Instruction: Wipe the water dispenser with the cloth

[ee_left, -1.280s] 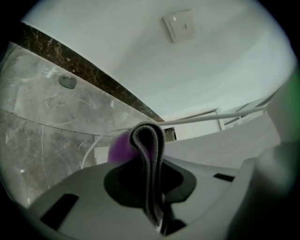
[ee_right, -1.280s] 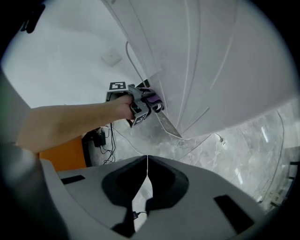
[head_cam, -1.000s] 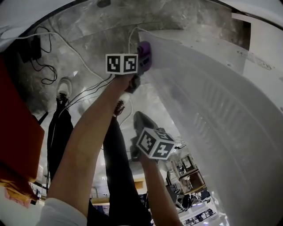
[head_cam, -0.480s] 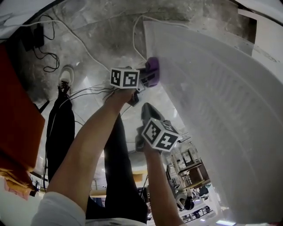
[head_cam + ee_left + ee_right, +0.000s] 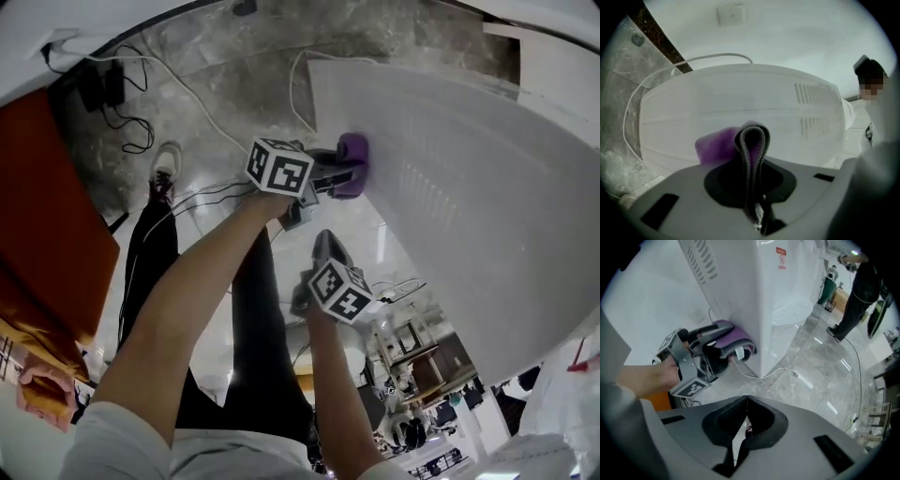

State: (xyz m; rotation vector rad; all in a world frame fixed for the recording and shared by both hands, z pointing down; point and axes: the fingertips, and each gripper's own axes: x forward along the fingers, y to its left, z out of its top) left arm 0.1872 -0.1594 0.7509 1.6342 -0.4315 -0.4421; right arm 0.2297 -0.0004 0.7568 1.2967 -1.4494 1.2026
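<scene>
The white water dispenser [image 5: 469,197] fills the right of the head view, its vented side panel [image 5: 740,103] facing my left gripper. My left gripper [image 5: 330,173] is shut on a folded purple cloth [image 5: 352,155], which presses against the panel near its lower edge. In the left gripper view the cloth [image 5: 717,145] bulges out between the shut jaws of the left gripper [image 5: 751,168]. My right gripper [image 5: 323,246] hangs below and apart from the dispenser. Its jaws are closed and hold nothing [image 5: 746,401]. The right gripper view shows the cloth [image 5: 733,341] on the dispenser's corner [image 5: 778,296].
White and black cables [image 5: 187,89] trail over the marble floor [image 5: 216,56]. My own dark trouser legs [image 5: 253,356] and a shoe [image 5: 164,164] stand below. A red-orange object [image 5: 47,234] is at the left. A person [image 5: 855,291] stands further off.
My left gripper has slid the cloth along the dispenser's side panel, rightward and downward in the head view. The right gripper has stayed roughly where it was, still shut.
</scene>
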